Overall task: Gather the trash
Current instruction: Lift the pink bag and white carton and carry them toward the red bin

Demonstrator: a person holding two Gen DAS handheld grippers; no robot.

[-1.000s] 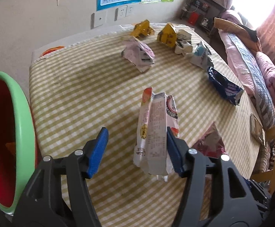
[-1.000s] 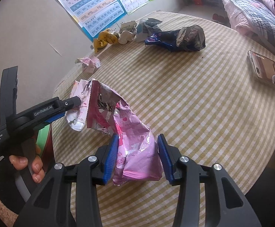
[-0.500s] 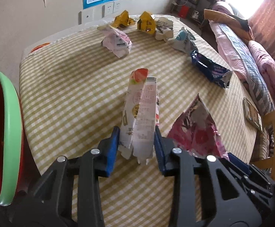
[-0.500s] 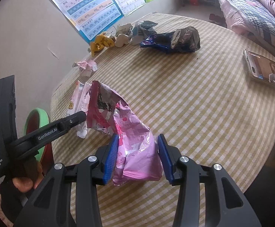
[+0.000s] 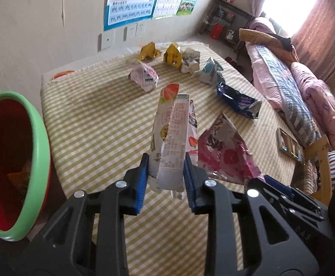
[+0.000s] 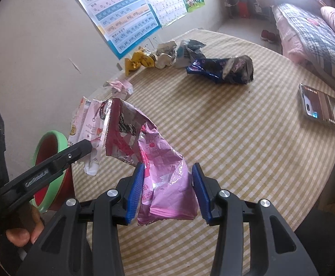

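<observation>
- Your left claw point(image 5: 165, 179) holds the flattened strawberry milk carton point(image 5: 170, 138) by its lower end; the jaws are closing, blue pads pressed on both sides, carton standing up at frame centre of the left wrist view, clear of the tabletop point(image 5: 93, 124).
- Your right claw point(image 6: 167, 191) is clamped about part-way open on the crumpled pink wrapper point(image 6: 165, 179), which fills the gap between the pads and sticks up toward the centre of the right wrist view.
- Step in hand, as I judge it: carry both pieces over to the bin point(image 5: 17, 165) at the left edge of the left wrist view.
- To do it well: keep the squeeze on the carton firm, since you grip only its bottom end and the tall top could swing. Bring the carton over the green rim before letting go, top end pointing in.
- Move the left claw first; it is nearer the bin. The two claws sit close together, so keep them from knocking.
- Bin: red inside with green rim. Something orange-brown lies low inside; I cannot tell what. Most of the interior is in shadow.
- Still on the tabletop, upper centre of the left view: a pink-white wrapper point(image 5: 144, 78), yellow wrappers point(image 5: 160, 54), and a dark blue bag point(image 5: 237, 100).
- A phone point(image 6: 326, 108) at the right edge of the right view is not trash; leave it.
</observation>
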